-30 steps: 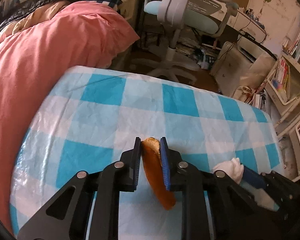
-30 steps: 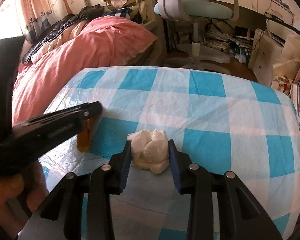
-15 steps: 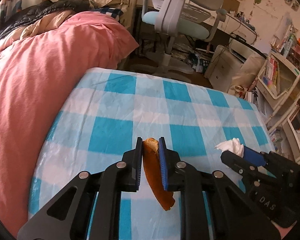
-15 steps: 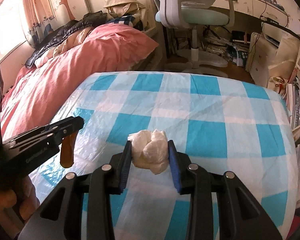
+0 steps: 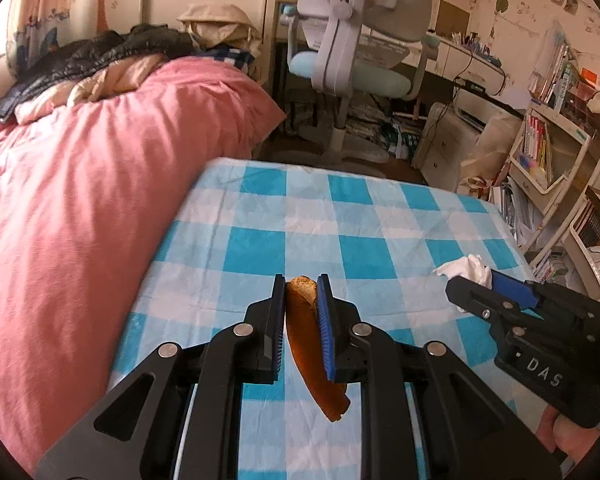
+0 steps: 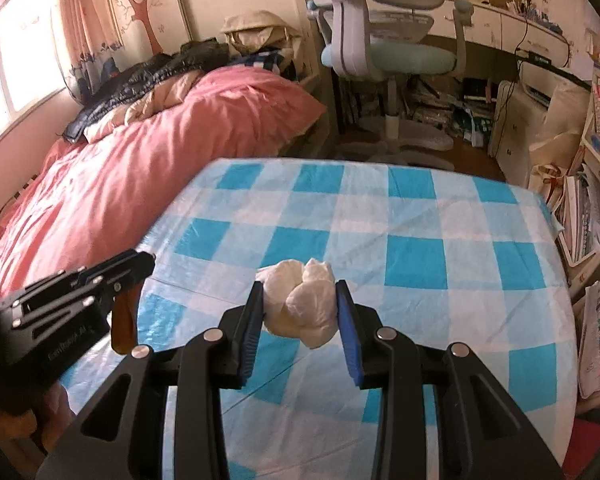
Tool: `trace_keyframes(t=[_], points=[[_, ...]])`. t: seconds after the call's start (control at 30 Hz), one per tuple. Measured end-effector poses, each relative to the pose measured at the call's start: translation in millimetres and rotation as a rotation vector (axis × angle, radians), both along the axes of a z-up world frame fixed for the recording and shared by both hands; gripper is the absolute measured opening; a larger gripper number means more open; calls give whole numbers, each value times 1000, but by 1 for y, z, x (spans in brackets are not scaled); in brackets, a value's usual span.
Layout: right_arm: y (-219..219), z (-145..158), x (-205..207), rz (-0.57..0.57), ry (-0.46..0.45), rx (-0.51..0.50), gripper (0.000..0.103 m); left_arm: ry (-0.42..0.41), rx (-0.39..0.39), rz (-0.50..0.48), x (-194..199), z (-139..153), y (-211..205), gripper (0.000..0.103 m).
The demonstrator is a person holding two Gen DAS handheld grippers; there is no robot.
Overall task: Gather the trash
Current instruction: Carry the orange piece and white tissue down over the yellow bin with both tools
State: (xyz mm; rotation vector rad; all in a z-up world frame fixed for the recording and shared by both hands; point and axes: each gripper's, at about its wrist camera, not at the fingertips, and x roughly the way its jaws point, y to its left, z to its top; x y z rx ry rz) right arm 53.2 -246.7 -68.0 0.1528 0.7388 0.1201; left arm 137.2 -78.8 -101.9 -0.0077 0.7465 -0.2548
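Note:
My left gripper [image 5: 301, 280] is shut on a brown-orange peel [image 5: 314, 354] that hangs down between its blue pads, lifted above the blue-and-white checked table [image 5: 308, 216]. Seen from the right wrist, the left gripper [image 6: 150, 258] is at the left with the peel [image 6: 124, 326] dangling below it. My right gripper [image 6: 298, 286] is shut on a crumpled white tissue wad [image 6: 304, 304], also held off the cloth. In the left wrist view the right gripper [image 5: 458, 280] sits at the right with the tissue [image 5: 466, 268] at its tip.
A bed with a pink duvet [image 5: 80, 200] borders the table's left side. Beyond the far edge stand a pale office chair [image 5: 356, 48] and floor clutter. Bookshelves [image 5: 548, 152] and stacked books line the right. A hand [image 5: 560, 436] holds the right gripper.
Both grippers have risen and drawn back from the table with their loads still held. More of the room beyond the table now shows, and the table looks smaller.

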Motion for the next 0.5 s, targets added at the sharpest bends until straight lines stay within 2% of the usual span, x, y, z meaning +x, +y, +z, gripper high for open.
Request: trace_keyframes(t=[0.3,0.5], points=[[7,25,-30,-4,-67,16,36,-69,17,6,-49,27,5,15],[9,30,-47,-1,-89,18,36,-116,20,5,-78,44,10,15]])
